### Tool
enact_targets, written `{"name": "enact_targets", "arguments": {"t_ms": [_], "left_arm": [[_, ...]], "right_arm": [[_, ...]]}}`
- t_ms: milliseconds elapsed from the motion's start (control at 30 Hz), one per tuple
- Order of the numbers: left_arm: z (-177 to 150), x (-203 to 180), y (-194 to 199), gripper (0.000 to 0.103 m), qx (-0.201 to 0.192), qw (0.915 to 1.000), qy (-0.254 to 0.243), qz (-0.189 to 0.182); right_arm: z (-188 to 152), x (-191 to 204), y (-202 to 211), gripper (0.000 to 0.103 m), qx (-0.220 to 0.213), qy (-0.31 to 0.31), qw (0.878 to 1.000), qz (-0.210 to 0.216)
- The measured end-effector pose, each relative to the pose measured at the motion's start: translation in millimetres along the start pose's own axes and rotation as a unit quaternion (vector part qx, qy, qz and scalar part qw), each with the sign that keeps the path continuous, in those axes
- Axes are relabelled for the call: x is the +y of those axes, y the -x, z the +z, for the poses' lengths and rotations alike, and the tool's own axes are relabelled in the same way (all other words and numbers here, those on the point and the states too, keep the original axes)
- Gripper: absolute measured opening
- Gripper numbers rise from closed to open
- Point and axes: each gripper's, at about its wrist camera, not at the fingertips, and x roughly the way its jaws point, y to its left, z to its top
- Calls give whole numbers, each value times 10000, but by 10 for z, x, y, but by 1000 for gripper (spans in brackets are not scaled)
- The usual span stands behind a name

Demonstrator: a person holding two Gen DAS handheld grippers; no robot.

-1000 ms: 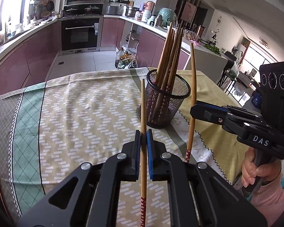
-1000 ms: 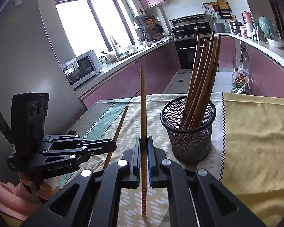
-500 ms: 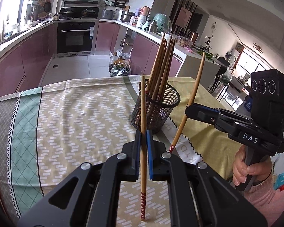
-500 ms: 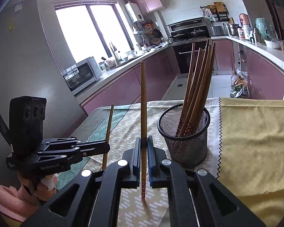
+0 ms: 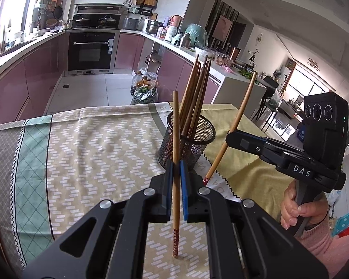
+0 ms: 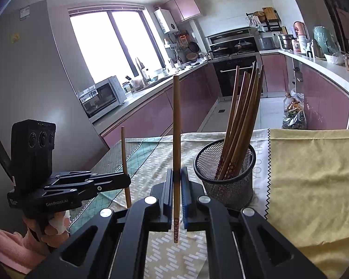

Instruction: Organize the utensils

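A black mesh holder (image 5: 186,144) with several wooden chopsticks stands on the tablecloth; it also shows in the right wrist view (image 6: 225,174). My left gripper (image 5: 176,174) is shut on one upright chopstick (image 5: 175,125), near side of the holder, its patterned end just above the cloth. My right gripper (image 6: 176,181) is shut on another upright chopstick (image 6: 176,121), left of the holder. The right gripper shows in the left wrist view (image 5: 230,137) with its chopstick (image 5: 242,111) tilted, right of the holder. The left gripper shows in the right wrist view (image 6: 126,181).
The table carries a patterned beige and green cloth (image 5: 93,144) and a yellow cloth (image 6: 314,174) at the right. Behind the table are kitchen counters, an oven (image 5: 90,51) and bags on the floor (image 5: 144,90).
Both grippers have risen with their chopsticks, so the holder looks lower and farther. The right gripper's chopstick has tilted in the left wrist view. Both stay shut.
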Motion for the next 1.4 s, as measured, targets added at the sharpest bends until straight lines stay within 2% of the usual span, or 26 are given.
{"name": "enact_targets", "arguments": {"t_ms": [1400], "left_arm": [[234,-108,33,7,-272,9995,-188,-23]], "right_arm": [[183,-1,119,6,-205,151,9996,-142]]}}
